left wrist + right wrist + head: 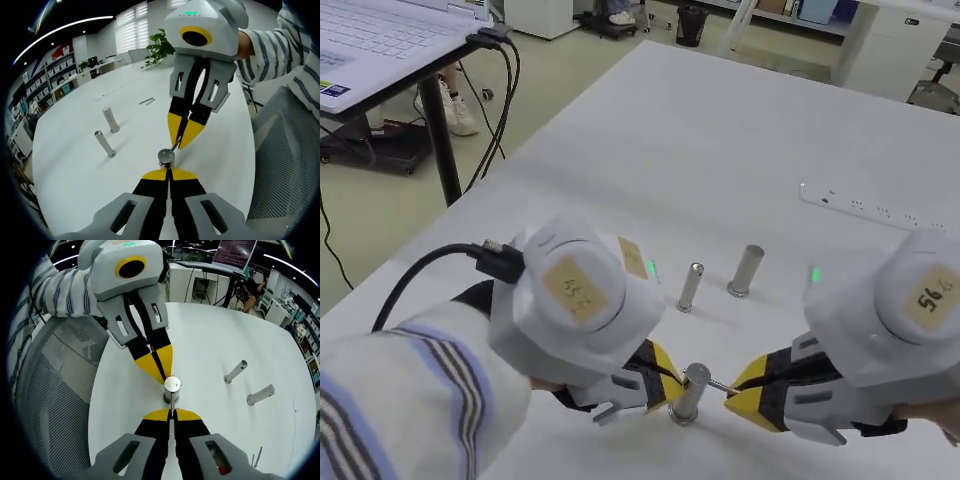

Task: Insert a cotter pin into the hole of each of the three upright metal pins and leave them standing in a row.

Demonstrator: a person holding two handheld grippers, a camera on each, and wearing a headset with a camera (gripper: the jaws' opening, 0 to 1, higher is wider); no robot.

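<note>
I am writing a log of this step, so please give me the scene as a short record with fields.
table: white workbench top
near pin: upright, between both grippers' tips
far pins: two, upright, apart, behind the near pin
left gripper: fingers shut, tips at the near pin
right gripper: fingers shut on a cotter pin
cotter pin: thin, level, free end touching the near pin; whether inside the hole, cannot tell
</note>
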